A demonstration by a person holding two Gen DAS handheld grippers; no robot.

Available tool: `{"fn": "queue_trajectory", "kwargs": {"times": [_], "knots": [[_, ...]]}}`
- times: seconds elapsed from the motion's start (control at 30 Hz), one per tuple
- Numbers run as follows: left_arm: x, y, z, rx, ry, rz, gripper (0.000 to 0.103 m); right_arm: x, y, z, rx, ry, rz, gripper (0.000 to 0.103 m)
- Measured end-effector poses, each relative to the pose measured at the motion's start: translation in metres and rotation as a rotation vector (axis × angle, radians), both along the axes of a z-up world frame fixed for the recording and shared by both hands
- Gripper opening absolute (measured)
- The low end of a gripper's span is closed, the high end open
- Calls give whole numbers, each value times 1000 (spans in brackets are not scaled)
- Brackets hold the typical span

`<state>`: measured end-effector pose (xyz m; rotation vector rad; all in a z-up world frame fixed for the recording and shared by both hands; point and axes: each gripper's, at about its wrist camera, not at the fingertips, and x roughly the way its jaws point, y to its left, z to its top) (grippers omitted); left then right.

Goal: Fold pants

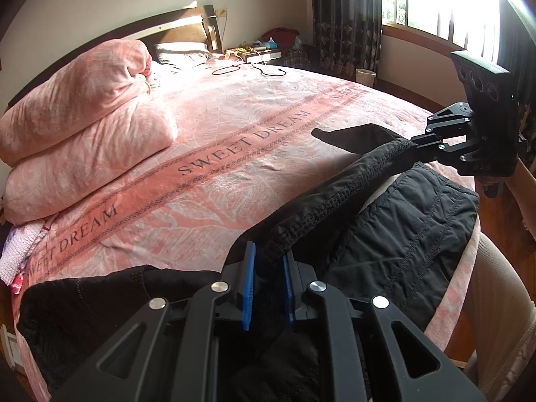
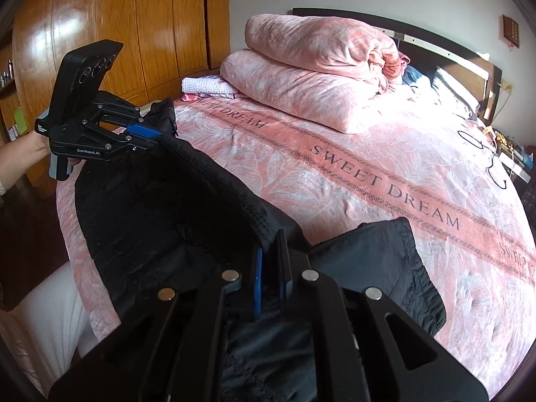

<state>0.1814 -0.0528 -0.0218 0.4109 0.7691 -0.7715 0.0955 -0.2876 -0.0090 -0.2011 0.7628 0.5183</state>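
Black pants (image 1: 402, 214) lie at the near edge of a bed (image 1: 234, 127) covered by a pink spread lettered "SWEET DREAM". Their stitched waistband (image 1: 338, 197) is lifted off the spread and stretched between 2 grippers.

In the left wrist view, the left gripper (image 1: 268, 281) fills the lower middle of the frame, its blue pads (image 1: 248, 284) clamped on one end of the waistband. The band runs up and to the right to the right gripper (image 1: 417, 142) at the right edge, closed on the other end. Below the band, the rest of the pants sags onto the bed at lower right and lower left.

In the right wrist view, the right gripper (image 2: 269, 284) sits at lower middle, jaws together on a fold of black cloth. The left gripper (image 2: 157, 135) is at the left of the frame, gripped by a hand (image 2: 20, 154), its blue pad pressed on the band. The pants (image 2: 160, 207) hang between the 2, with a flap (image 2: 378, 261) resting on the spread at lower right.

A folded pink quilt (image 2: 318, 77) is stacked toward the headboard (image 1: 187, 26), well apart from the pants. A black cable (image 1: 248, 68) lies near the pillow end.
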Motion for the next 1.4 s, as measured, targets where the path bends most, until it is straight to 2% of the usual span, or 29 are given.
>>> {"fn": "queue_trajectory", "kwargs": {"times": [0.13, 0.43, 0.67, 0.8, 0.87, 0.93, 1.0, 1.07, 1.1, 1.13, 1.17, 1.23, 1.3, 1.37, 1.4], "knots": [[-41, 3, -10, 20, -18, 23, 15, -36, 11, -11, -10, 26, -13, 6], [-102, 20, -43, -48, 57, 127, 16, -85, 23, -46, -8, 129, -18, 8], [-128, 25, -84, -84, 151, 192, 18, -98, 24, -77, -20, 221, -22, 9], [-132, 27, -115, -88, 248, 240, 19, -101, 28, -101, -37, 275, -26, 9], [-135, 29, -125, -89, 260, 252, 21, -102, 28, -108, -38, 292, -31, 11], [-136, 32, -127, -111, 275, 263, 23, -104, 27, -109, -40, 293, -32, 14], [-134, 35, -124, -135, 309, 278, 25, -107, 28, -105, -16, 298, -16, 25], [-132, 36, -118, -142, 330, 280, 29, -110, 29, -95, 35, 297, -1, 54], [-132, 36, -115, -134, 331, 281, 32, -112, 29, -87, 56, 279, -2, 63], [-133, 35, -110, -124, 329, 282, 38, -114, 29, -78, 62, 254, -8, 63], [-135, 34, -104, -129, 330, 276, 61, -115, 29, -71, 65, 240, -19, 63], [-141, 37, -85, -213, 303, 267, 93, -109, 26, -57, 66, 220, -75, 63], [-143, 40, -64, -306, 274, 257, 93, -95, 24, -47, 53, 204, -152, 63], [-139, 38, -50, -340, 253, 285, 99, -77, 23, -44, 37, 200, -234, 66], [-136, 36, -47, -341, 229, 316, 99, -65, 24, -46, -2, 198, -285, 67]]}}
